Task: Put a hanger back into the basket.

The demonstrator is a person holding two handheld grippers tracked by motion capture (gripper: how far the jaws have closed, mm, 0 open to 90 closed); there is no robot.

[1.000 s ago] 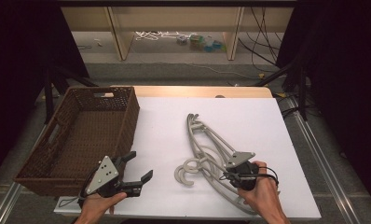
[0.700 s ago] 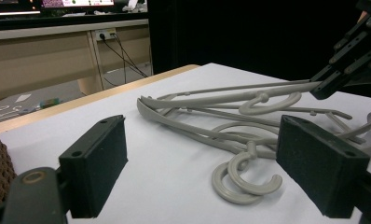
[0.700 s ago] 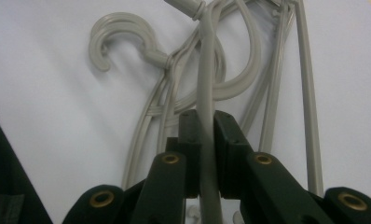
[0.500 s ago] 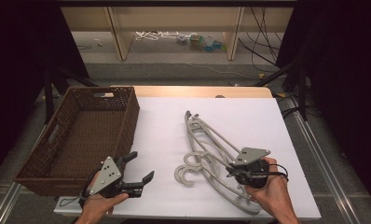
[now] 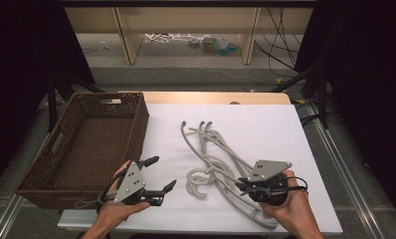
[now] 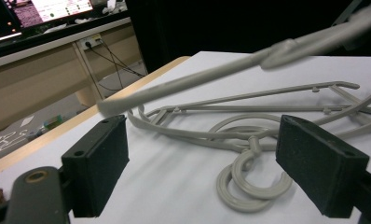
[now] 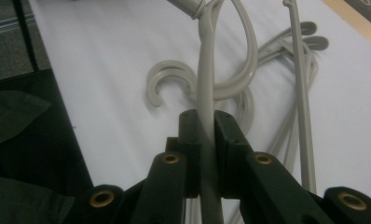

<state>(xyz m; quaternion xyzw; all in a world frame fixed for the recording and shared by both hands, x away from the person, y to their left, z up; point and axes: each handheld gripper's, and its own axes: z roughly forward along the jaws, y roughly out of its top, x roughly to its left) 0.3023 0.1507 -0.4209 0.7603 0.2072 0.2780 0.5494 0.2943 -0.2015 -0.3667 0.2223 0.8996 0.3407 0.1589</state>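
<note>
The right claw [image 5: 242,187] is clamped on the arm of one grey hanger [image 7: 206,84] near the desk's front edge, that hanger tilting up out of the tangled pile of hangers [image 5: 213,149] whose long axes run from the front edge toward the far edge. The left claw [image 5: 158,175], jaws apart and holding nothing, hovers by the front-left corner pointing at the pile (the right hand is plainly the nearer one). The wicker basket [image 5: 136,124] along the left edge looks empty.
</note>
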